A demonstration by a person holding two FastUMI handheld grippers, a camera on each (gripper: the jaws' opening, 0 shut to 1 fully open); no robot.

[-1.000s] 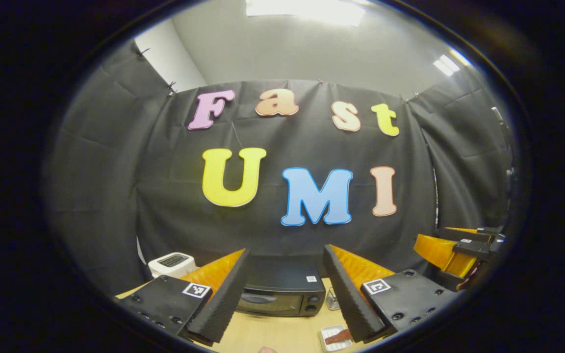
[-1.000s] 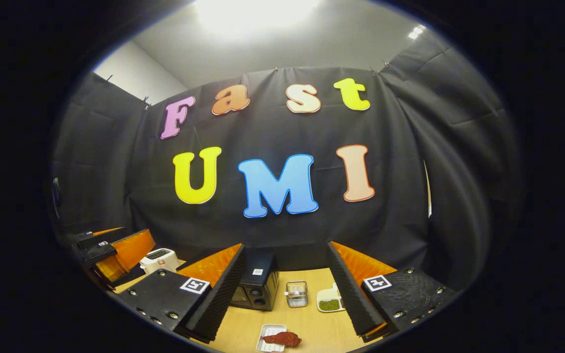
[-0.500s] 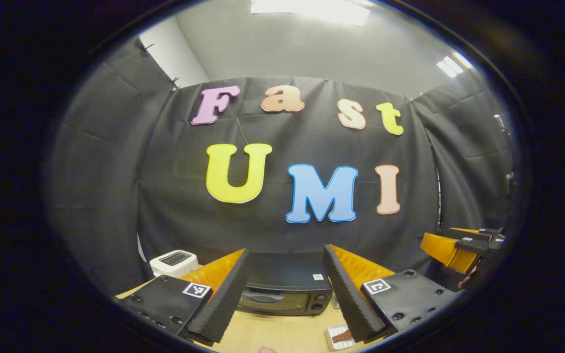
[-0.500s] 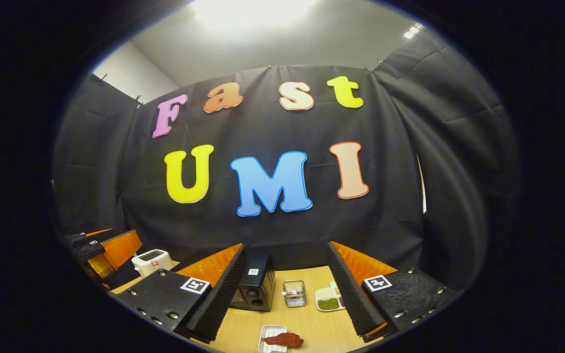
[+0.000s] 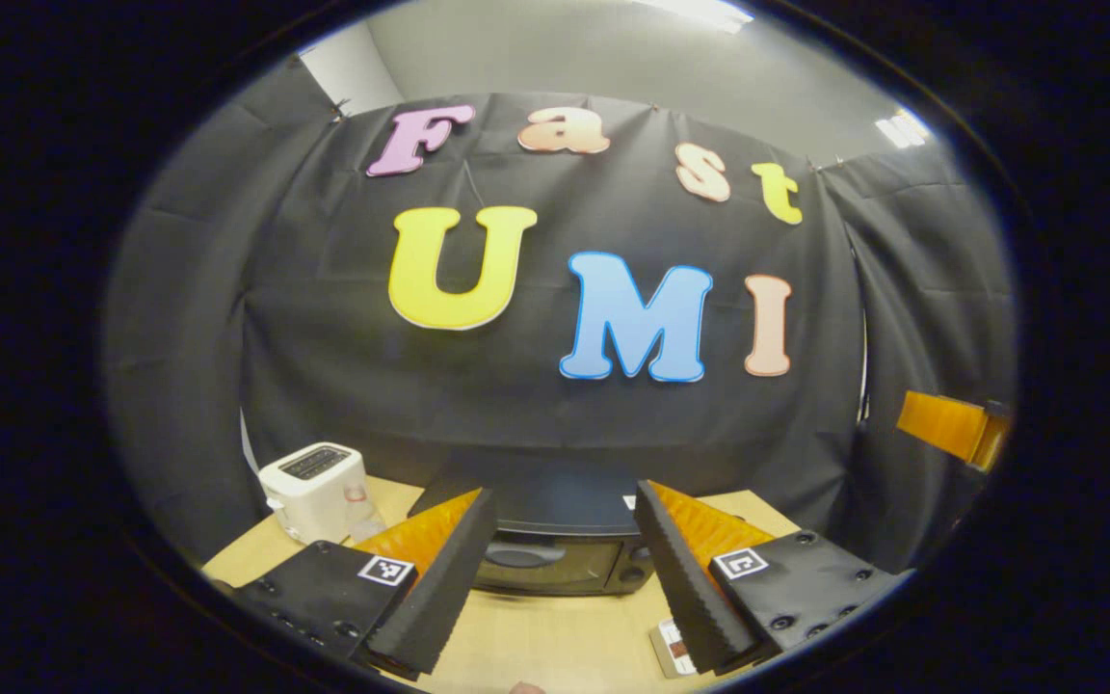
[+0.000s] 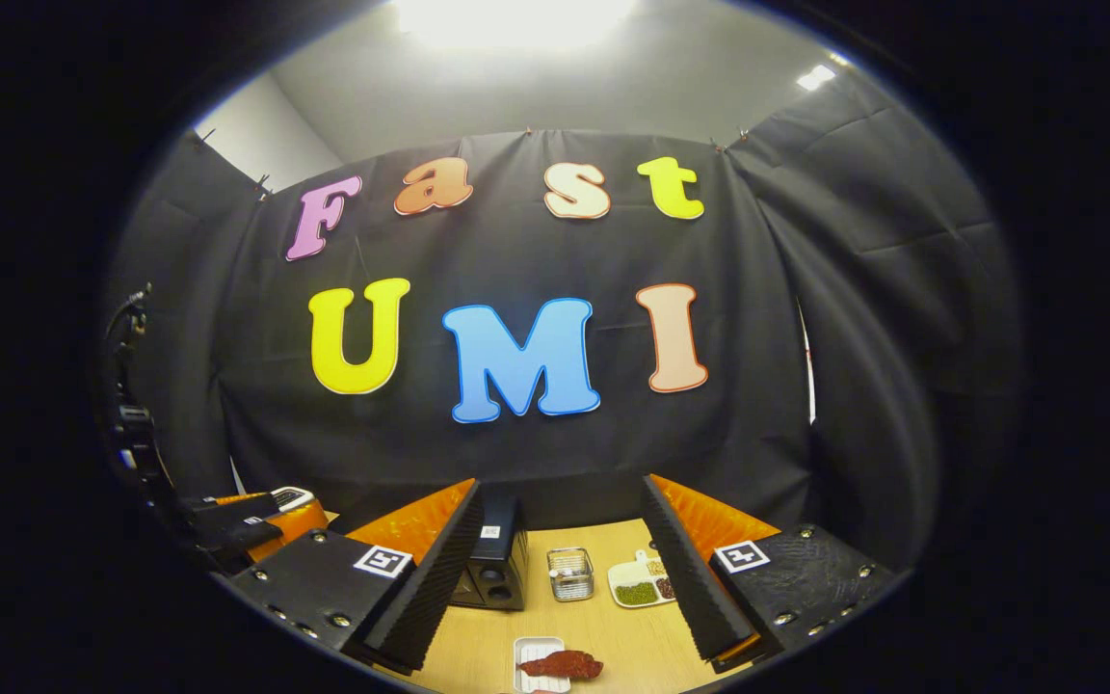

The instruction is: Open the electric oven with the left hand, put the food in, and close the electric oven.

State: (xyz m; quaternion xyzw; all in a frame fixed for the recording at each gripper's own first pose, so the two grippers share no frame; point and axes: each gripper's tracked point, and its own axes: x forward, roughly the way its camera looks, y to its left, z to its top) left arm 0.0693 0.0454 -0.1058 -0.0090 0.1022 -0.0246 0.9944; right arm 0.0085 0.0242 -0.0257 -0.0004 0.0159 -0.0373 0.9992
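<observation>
We see the left claw (image 5: 563,569) with its fingers spread apart and holding nothing, aimed at the shut electric oven (image 5: 555,549) just beyond on the desk (image 5: 536,641). The right claw (image 6: 560,578) is likewise apart and empty; the food (image 6: 560,663) lies on a white tray (image 6: 528,655) near it, the oven standing farther back left, a toaster (image 5: 314,487) beside it.

Left gripper (image 5: 563,569) held level, fingers spread wide, nothing between. Right gripper (image 6: 563,569) likewise, seemingly level.
</observation>
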